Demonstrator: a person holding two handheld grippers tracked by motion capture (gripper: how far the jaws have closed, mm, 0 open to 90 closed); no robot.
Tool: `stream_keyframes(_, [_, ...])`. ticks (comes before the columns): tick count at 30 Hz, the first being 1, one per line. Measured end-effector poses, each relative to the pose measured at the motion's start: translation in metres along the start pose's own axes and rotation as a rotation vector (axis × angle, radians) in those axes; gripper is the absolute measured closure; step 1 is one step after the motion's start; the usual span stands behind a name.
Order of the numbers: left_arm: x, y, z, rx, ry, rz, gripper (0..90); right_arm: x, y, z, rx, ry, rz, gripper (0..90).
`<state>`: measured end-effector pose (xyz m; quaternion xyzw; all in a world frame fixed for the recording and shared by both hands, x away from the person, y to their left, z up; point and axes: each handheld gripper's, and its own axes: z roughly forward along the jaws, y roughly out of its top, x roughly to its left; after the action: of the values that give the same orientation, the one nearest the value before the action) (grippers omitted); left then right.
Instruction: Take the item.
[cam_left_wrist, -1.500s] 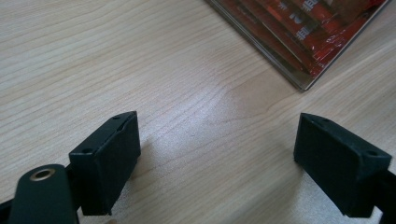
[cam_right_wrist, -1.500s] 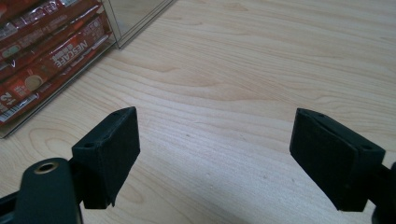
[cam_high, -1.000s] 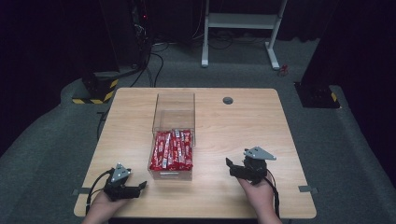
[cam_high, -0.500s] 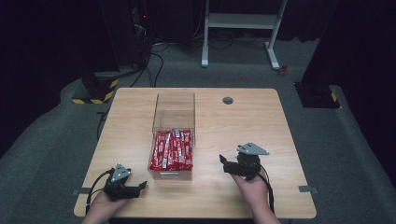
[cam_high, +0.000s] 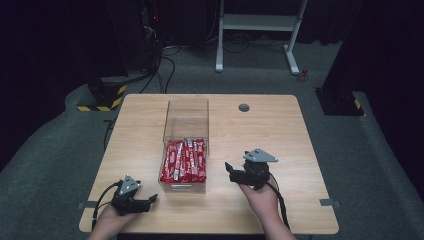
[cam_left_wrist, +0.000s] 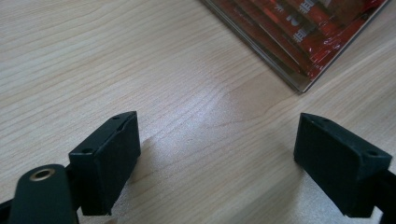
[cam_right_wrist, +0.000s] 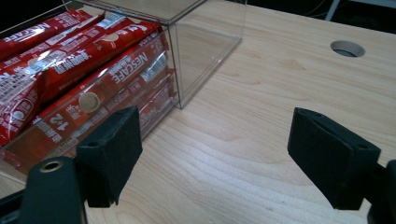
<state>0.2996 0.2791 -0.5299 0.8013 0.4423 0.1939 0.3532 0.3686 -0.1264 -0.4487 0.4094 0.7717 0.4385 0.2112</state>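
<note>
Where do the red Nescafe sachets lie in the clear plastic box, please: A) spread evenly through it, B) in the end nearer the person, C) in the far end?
B: the red Nescafe sachets fill the near end of the clear plastic box, whose far end is bare.

Red sachets (cam_right_wrist: 88, 60) inside the clear plastic box (cam_right_wrist: 205, 37), right gripper view: white "NESCAFE" lettering on one sachet against the box's near wall. "1+2" printed on the sachet just below it, read sideways. Barcode beside the "NESCAFE" word, digits too small to read. Other white print on sachets nearer the box's top blurred, not legible.
</note>
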Motion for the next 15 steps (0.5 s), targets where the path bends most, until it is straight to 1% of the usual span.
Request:
stream_keyframes(4, [0.0,0.0,0.0,0.001,0.0,0.001,15.1,0.003,0.002,0.001,0.001,0.011,-0.002,20.0])
stream_keyframes(15, [0.0,0.0,0.0,0.0,0.0,0.001,15.1,0.011,0.009,0.005,-0.008,0.045,-0.004,21.1])
